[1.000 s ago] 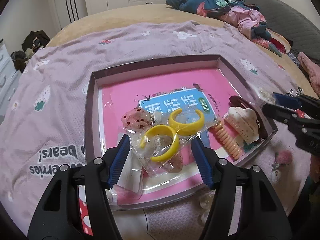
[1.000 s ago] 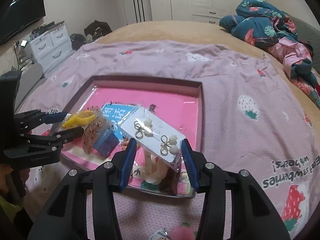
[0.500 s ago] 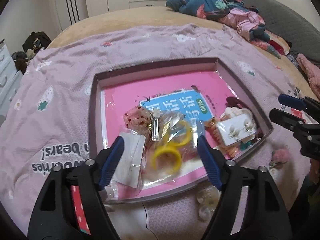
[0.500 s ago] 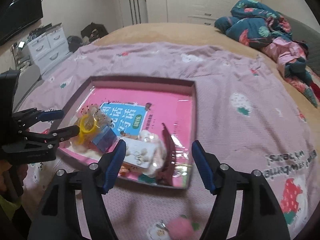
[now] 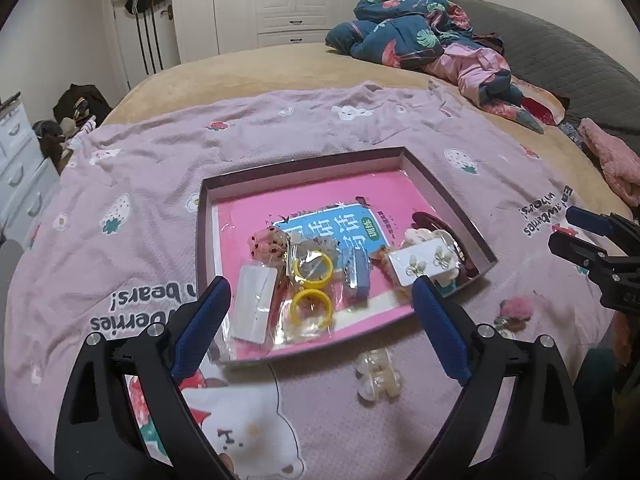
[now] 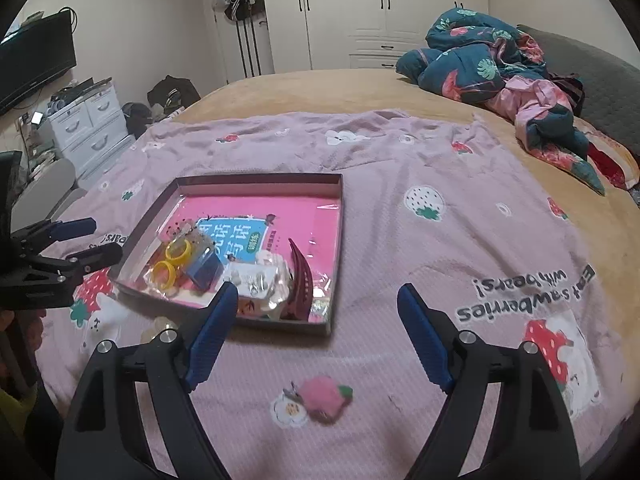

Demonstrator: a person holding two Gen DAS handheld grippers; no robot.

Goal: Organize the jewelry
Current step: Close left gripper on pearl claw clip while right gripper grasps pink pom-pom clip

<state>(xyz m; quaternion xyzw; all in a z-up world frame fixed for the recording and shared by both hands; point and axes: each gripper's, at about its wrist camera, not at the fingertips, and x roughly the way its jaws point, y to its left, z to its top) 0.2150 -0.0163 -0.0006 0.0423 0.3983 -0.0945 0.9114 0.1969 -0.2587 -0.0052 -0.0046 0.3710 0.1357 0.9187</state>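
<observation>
On the lilac blanket [image 5: 360,140], shallow box [image 5: 448,196] of bagged yellow rings [image 5: 312,286] and earring card [image 5: 424,262]; both grippers, left gripper [image 5: 320,302] and right gripper [image 6: 316,312], spread wide, empty.

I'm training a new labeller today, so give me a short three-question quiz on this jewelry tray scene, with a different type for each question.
1. True or false: the pink fluffy clip lies inside the tray.
2. Multiple choice: how many yellow rings lie in the tray? A one, B two, C four.
3. Short answer: what do the left gripper and right gripper hold?

Key
1. False: it lies on the blanket, outside the tray.
2. B.
3. Nothing. Both sets of jaws have just been opening and stand wide, pressing on nothing.
</observation>
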